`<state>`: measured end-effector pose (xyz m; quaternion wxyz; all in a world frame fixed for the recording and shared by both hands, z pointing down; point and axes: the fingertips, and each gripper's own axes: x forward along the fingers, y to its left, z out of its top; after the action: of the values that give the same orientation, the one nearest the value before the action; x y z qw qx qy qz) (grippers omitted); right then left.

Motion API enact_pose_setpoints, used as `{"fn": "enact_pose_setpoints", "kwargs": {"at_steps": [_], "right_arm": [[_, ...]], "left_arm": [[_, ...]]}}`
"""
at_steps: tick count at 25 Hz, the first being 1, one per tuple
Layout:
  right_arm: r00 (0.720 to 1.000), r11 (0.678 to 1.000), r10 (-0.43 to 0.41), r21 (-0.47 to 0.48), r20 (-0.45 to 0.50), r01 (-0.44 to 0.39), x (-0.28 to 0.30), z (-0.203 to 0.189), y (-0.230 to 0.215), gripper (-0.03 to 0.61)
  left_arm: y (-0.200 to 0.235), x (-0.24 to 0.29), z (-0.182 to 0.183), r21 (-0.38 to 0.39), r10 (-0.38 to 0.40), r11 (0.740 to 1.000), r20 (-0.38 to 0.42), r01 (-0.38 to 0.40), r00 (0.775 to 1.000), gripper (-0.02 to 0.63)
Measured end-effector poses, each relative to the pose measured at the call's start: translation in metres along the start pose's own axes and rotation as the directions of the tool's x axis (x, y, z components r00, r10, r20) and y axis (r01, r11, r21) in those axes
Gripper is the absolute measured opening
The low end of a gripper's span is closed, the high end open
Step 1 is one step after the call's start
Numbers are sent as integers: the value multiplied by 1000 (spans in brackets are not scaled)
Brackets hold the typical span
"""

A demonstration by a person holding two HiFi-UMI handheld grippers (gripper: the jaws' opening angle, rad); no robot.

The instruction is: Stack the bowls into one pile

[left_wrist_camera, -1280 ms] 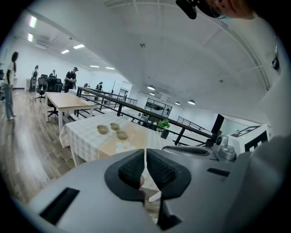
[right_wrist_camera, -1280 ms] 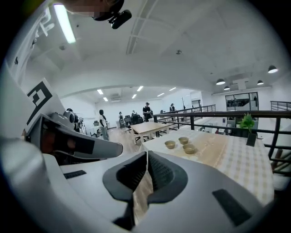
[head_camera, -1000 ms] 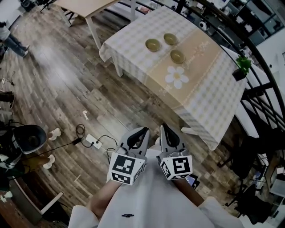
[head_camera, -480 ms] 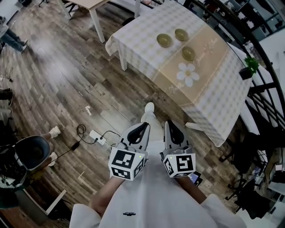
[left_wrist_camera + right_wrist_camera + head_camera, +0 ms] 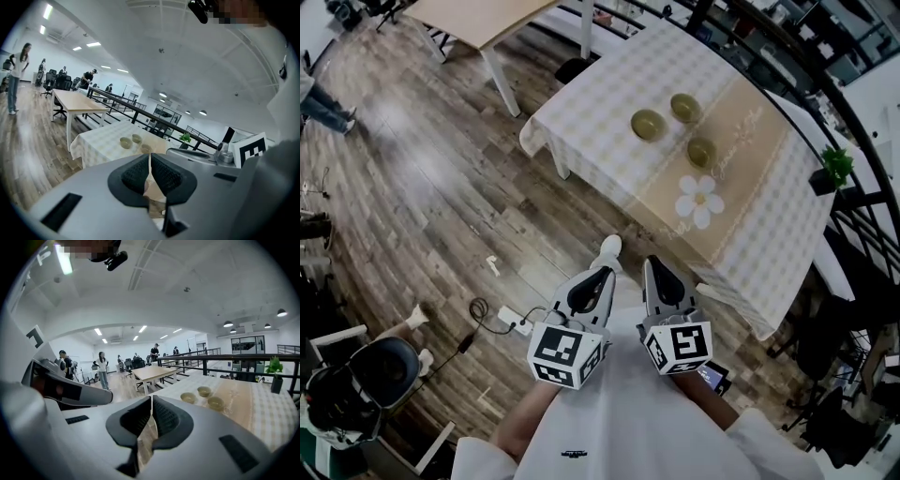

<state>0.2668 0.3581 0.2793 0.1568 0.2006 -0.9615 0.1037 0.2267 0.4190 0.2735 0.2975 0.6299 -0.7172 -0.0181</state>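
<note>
Three olive-green bowls stand apart on a table with a checked cloth point(image 5: 581, 112): one on the left point(image 5: 648, 123), one behind it point(image 5: 684, 106), one on the beige runner point(image 5: 701, 152). Both grippers are held side by side close to my body, above the wooden floor and well short of the table. My left gripper point(image 5: 592, 284) is shut, nothing between its pads. My right gripper point(image 5: 661, 281) is shut and empty too. The left gripper view shows the bowls point(image 5: 125, 142) far off beyond the left gripper point(image 5: 150, 157). In the right gripper view they point(image 5: 188, 397) lie ahead of the right gripper point(image 5: 152, 399).
A bare wooden table point(image 5: 483, 14) stands beyond the cloth table's left end. A power strip with cable point(image 5: 511, 319) lies on the floor at my left, near a chair point(image 5: 384, 361). A potted plant point(image 5: 836, 167) and black railing border the table's right. People stand far off.
Both grippers have travelled forward with me toward the cloth table, which now sits nearer and lower in the head view. The jaws stay shut and the bowls have not moved.
</note>
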Motion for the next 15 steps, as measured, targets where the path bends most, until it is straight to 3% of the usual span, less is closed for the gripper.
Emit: {"fn": "enact_pose_setpoints", "kwargs": {"at_steps": [7, 15], "right_arm": [[1000, 999, -17, 44, -2, 17, 83, 51, -61, 35], [998, 995, -12, 94, -54, 17, 139, 60, -118, 35]], "left_arm": [[28, 89, 73, 30, -27, 999, -46, 28, 999, 31], [41, 176, 116, 55, -61, 996, -92, 66, 994, 31]]}}
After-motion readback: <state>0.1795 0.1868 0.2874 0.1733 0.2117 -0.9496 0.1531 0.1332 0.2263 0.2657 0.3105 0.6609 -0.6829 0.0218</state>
